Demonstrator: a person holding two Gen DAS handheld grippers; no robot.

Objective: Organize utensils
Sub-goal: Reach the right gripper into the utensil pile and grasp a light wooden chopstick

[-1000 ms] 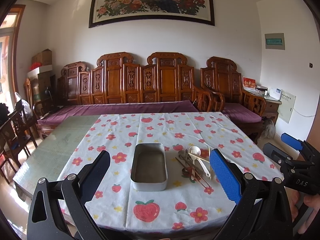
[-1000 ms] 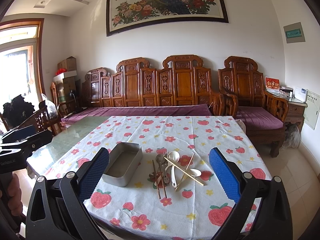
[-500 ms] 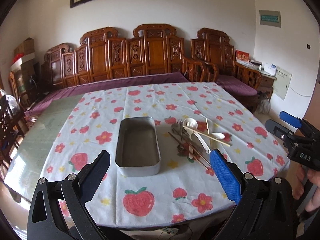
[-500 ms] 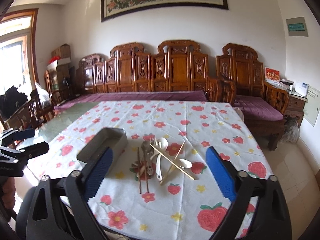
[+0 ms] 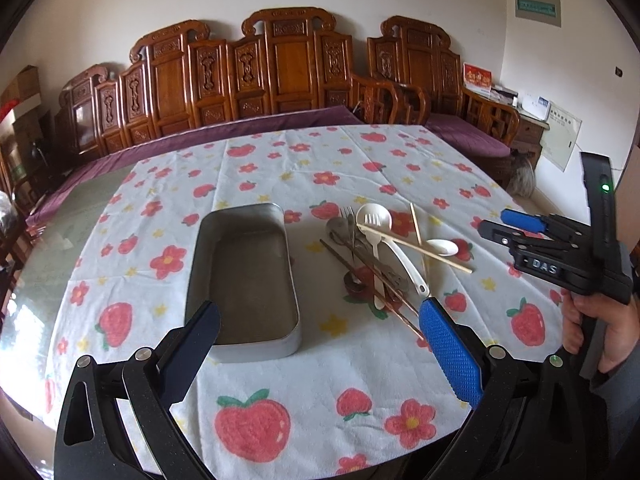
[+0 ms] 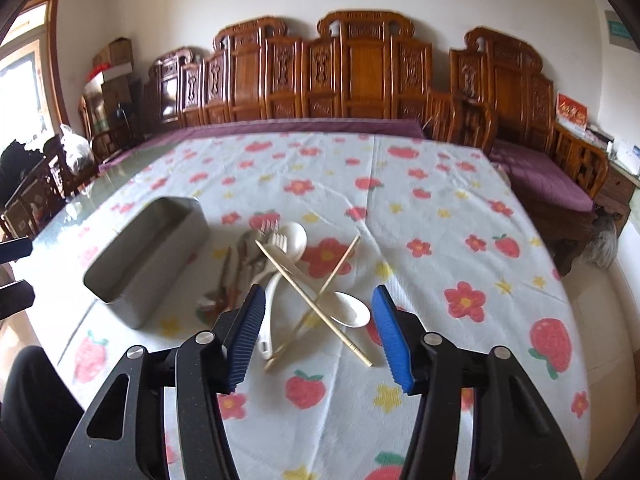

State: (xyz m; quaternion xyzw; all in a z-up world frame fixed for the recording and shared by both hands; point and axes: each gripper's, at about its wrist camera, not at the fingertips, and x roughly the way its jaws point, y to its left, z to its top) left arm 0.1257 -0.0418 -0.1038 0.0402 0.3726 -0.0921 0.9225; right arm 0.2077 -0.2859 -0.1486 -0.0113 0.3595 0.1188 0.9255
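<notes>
Metal tray (image 5: 244,276) beside piled utensils (image 5: 384,252)

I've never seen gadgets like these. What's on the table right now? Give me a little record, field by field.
surface: table under a strawberry-and-flower cloth
container: metal tin, empty, left of the utensils
utensil pile: loose heap on the cloth, none in the tin
pale chopsticks: crossed over the white spoons
white spoons: two
left gripper: jaws open, holding nothing, near the tin
right gripper: jaws open, holding nothing, just short of the chopsticks
</notes>
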